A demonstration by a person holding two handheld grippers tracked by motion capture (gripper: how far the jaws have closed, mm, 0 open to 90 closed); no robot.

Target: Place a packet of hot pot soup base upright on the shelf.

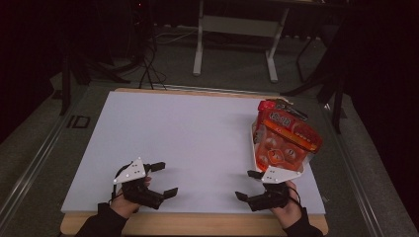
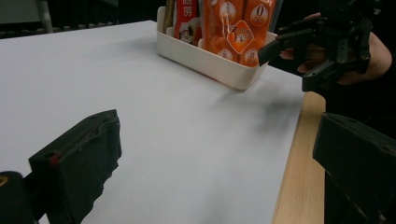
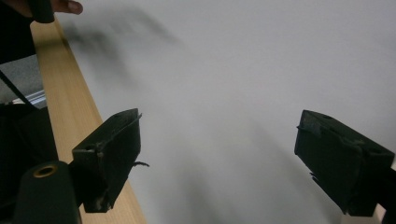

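— White board over the wooden table (image 1: 197, 224), dim room beyond. Nearest the edge?
— Left claw (image 1: 165, 178) and right claw (image 1: 248, 184), both spread wide, holding nothing.
— And farther off?
— White plastic tray (image 1: 254, 143) of orange snack packets (image 1: 286, 138), just beyond the right claw

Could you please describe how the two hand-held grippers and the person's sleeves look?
Both the left gripper and the right gripper are black, each with two blocky jaws and a grey three-cornered plate on top, dotted with small dark marks. In the right gripper view, a brass-coloured ring sits beside one jaw. A thin black cable loops by each one. The sleeves are dark.
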